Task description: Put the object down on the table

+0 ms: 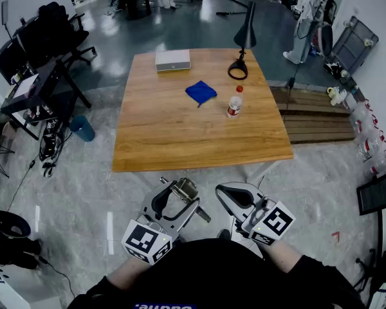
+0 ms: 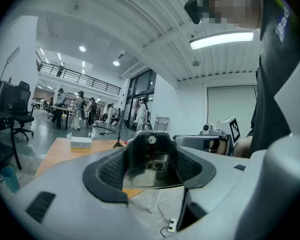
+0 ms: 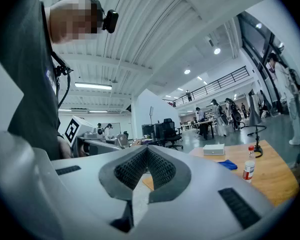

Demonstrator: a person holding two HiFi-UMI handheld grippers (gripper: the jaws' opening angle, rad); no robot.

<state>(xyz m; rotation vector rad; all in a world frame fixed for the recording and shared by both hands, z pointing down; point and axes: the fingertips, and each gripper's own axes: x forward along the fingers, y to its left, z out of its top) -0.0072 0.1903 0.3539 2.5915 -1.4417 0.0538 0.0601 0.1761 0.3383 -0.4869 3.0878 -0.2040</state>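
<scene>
My left gripper (image 1: 177, 198) is held close to my body, just short of the wooden table's (image 1: 180, 134) near edge. It is shut on a dark metal object (image 1: 184, 188). In the left gripper view the object (image 2: 151, 151) fills the wide gap between the pads and shows a silver screw at its top. My right gripper (image 1: 230, 192) hangs beside it at the same height. In the right gripper view its pads meet at the tips (image 3: 147, 151), so it is shut with nothing in it. Both grippers are off the table, over the floor.
On the table lie a white box (image 1: 172, 60), a blue cloth (image 1: 201, 92), a small bottle with a red cap (image 1: 235, 102) and a black desk lamp (image 1: 243, 44). Office chairs and a desk (image 1: 45, 56) stand at left, a blue bin (image 1: 82, 127) beside them, and wooden steps (image 1: 315, 114) at right.
</scene>
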